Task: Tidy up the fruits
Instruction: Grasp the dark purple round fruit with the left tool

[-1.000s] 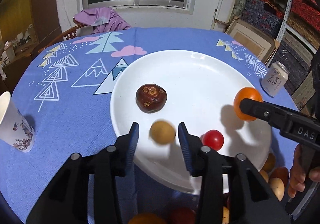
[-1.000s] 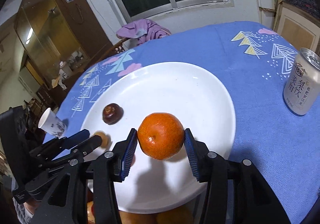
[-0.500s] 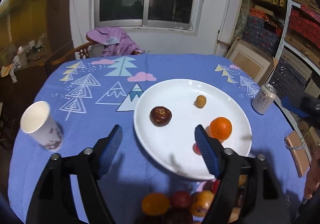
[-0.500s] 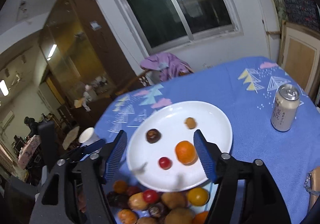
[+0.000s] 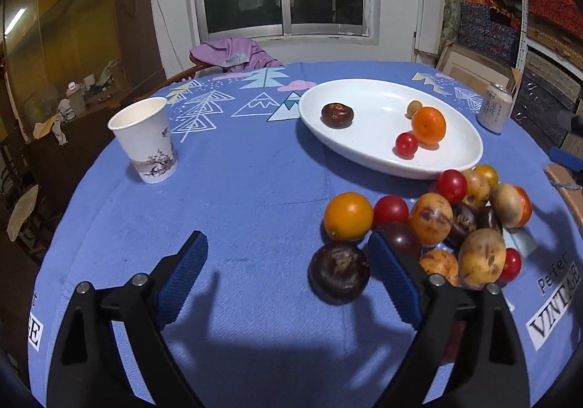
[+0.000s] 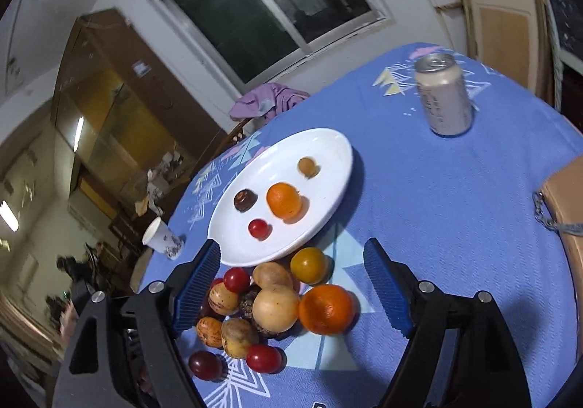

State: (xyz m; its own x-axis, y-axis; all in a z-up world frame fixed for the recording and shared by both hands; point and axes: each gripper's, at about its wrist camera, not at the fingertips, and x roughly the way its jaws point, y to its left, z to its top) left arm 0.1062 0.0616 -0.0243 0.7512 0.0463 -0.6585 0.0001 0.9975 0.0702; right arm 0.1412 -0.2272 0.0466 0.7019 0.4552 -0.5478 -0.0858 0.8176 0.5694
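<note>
A white plate [image 5: 364,160] [image 6: 328,160] holds an orange [image 5: 429,125] [image 6: 284,200], a red cherry tomato [image 5: 406,144], a dark brown fruit [image 5: 337,115] and a small tan fruit [image 5: 414,108]. Nearer me lies a pile of loose fruit [image 5: 437,218] [image 6: 277,302] on the blue cloth. My left gripper [image 5: 288,280] hovers before the pile, jaws opening, holding nothing; a dark purple fruit [image 5: 339,271] lies on the cloth by its right finger. My right gripper [image 6: 291,286] hangs above the pile, jaws opening and gripping nothing.
A paper cup [image 5: 145,138] [image 6: 160,238] stands at the table's left. A drink can [image 5: 493,107] [image 6: 442,96] stands right of the plate. A tan bag [image 6: 564,196] lies at the right edge. A chair with purple cloth [image 5: 233,54] is behind the table.
The left gripper let go of the small tan fruit and the right let go of the orange, both onto the plate. Both grippers pulled back towards me and widened; the fruit pile came into view.
</note>
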